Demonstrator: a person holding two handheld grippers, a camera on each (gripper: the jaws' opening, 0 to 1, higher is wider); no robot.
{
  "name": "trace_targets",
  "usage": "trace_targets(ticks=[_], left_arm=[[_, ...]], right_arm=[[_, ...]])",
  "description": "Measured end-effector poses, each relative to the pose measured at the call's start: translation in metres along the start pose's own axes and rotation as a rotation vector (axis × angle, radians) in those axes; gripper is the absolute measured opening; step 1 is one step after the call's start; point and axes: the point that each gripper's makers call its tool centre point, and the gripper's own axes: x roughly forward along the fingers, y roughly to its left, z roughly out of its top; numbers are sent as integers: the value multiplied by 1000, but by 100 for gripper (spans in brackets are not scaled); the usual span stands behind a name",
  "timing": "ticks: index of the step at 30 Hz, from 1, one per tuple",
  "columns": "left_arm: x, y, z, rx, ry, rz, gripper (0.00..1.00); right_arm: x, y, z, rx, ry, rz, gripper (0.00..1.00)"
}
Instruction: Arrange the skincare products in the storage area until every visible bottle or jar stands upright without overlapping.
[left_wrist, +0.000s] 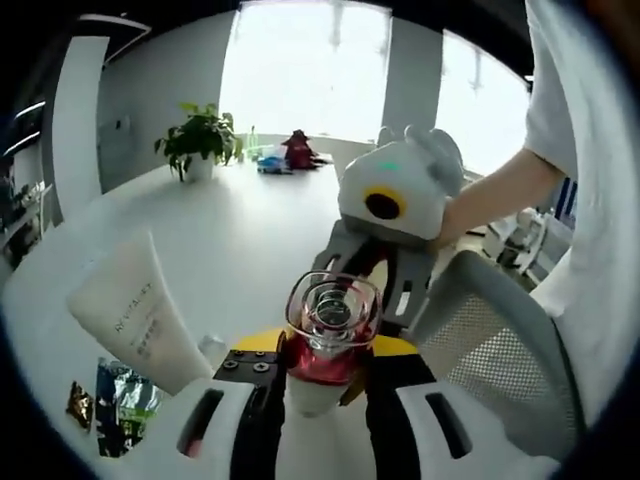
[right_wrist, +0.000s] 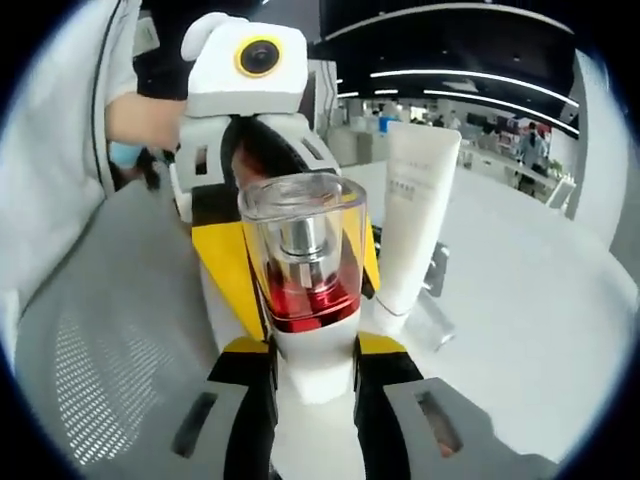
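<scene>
Both my left tongs (left_wrist: 318, 400) and right tongs (right_wrist: 312, 385) are clamped on the pump bottle (right_wrist: 305, 265), each gripping its white body from an opposite side to keep it upright. Just beside it stands the white tube (right_wrist: 415, 215) on the desk (right_wrist: 530, 300), apart, so nothing overlaps.

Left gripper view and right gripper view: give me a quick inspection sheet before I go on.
Surface: white table.
Job's things: pump bottle with clear cap and red collar, held between both grippers; white tube standing on its cap.
Clutter: foil packets.
Grippers: left gripper and right gripper both shut on the bottle.
Cables: nothing seen.
Surroundings: potted plant, grey mesh chair, bright windows, a person's arm.
</scene>
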Motion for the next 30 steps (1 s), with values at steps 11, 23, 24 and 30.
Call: trace_targets(ticks=[11, 23, 24, 30], left_arm=[[-13, 12, 1, -122, -83, 83, 37], [-30, 20, -15, -177, -68, 137, 45], [-32, 20, -17, -182, -66, 141, 46], [-47, 27, -30, -235, -78, 196, 52]], right_arm=[[-1, -14, 0, -4, -9, -7, 28], [0, -38, 1, -19, -4, -2, 28], [1, -40, 1, -22, -2, -1, 28], [5, -56, 2, -33, -7, 1, 28]])
